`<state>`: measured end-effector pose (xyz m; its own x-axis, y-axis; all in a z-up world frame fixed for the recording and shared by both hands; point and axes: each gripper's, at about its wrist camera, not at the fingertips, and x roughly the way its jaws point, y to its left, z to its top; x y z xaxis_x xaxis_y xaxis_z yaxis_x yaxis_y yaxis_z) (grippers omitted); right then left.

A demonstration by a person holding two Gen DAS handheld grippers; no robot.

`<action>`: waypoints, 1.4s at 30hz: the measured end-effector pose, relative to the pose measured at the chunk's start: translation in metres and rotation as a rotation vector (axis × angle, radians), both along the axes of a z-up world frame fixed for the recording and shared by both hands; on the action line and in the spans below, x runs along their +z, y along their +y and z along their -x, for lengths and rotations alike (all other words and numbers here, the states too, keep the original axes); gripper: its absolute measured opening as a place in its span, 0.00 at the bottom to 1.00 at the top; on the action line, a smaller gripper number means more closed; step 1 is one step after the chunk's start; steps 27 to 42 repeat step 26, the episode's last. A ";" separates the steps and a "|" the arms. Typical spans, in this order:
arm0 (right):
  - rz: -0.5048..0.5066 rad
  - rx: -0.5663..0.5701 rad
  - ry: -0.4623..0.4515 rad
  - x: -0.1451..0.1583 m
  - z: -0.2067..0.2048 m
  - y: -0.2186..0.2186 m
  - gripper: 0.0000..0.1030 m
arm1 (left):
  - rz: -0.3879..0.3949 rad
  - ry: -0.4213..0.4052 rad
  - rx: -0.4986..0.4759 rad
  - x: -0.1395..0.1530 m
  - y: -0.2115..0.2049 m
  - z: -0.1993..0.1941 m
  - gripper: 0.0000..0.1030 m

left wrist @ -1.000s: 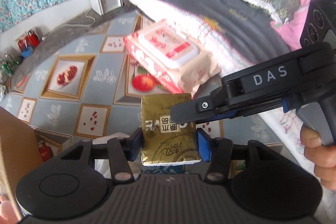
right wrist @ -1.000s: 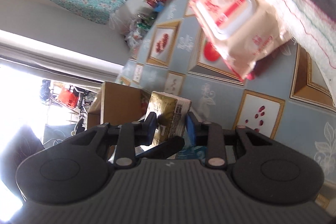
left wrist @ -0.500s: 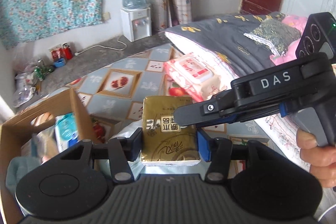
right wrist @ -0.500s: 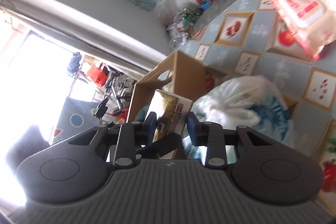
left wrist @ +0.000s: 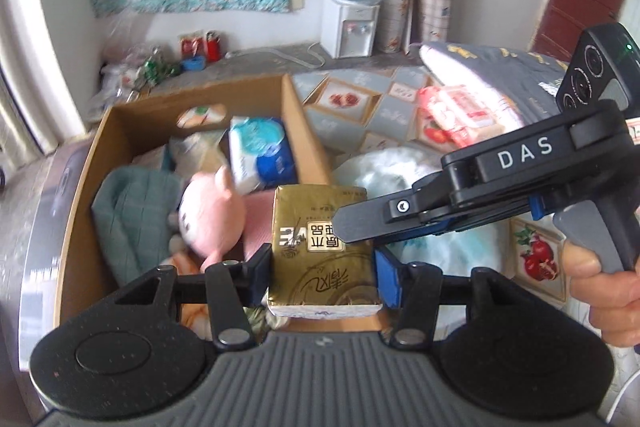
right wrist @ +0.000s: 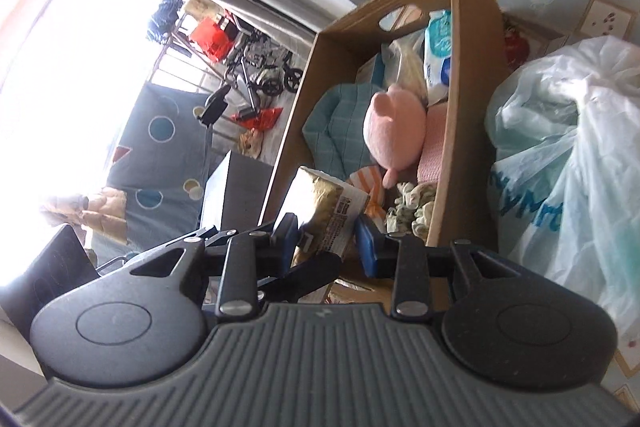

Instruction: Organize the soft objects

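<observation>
A gold tissue pack [left wrist: 320, 239] hangs over the near end of an open cardboard box [left wrist: 192, 95]. My left gripper [left wrist: 324, 277] is shut on the pack's two sides. My right gripper [left wrist: 340, 223], held by a hand, comes in from the right and is shut on the same pack, one finger across its top face. In the right wrist view the tissue pack [right wrist: 328, 199] sits between the right gripper's [right wrist: 326, 243] blue pads, above the box [right wrist: 452, 67]. Inside lie a pink plush toy [left wrist: 212, 215], a teal cloth [left wrist: 132, 211] and a blue-and-white tissue pack [left wrist: 260, 155].
A white plastic bag [right wrist: 560, 127] sits right of the box. A pink wet-wipes pack [left wrist: 452, 111] lies on the patterned floor mat [left wrist: 360, 99] beside grey bedding [left wrist: 500, 67]. A water dispenser [left wrist: 352, 23] stands at the far wall. Bright window and clutter left of the box.
Both grippers have carried the gold pack to the left and upward, away from the wipes pack and floor mat. The cardboard box has come into view and now lies under the pack.
</observation>
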<state>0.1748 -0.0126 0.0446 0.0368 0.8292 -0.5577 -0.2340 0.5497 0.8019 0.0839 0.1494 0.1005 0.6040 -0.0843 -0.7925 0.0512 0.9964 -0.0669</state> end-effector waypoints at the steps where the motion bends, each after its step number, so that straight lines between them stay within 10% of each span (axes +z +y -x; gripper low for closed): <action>1: 0.010 0.016 0.015 -0.006 0.001 0.008 0.31 | 0.004 0.015 0.006 -0.006 0.006 0.001 0.53; 20: 0.063 -0.003 0.031 -0.042 -0.030 -0.011 0.34 | 0.186 0.257 -0.007 -0.116 0.042 -0.044 0.52; 42: 0.057 -0.060 0.016 -0.044 -0.032 -0.035 0.37 | 0.219 0.265 0.008 -0.123 0.039 -0.054 0.53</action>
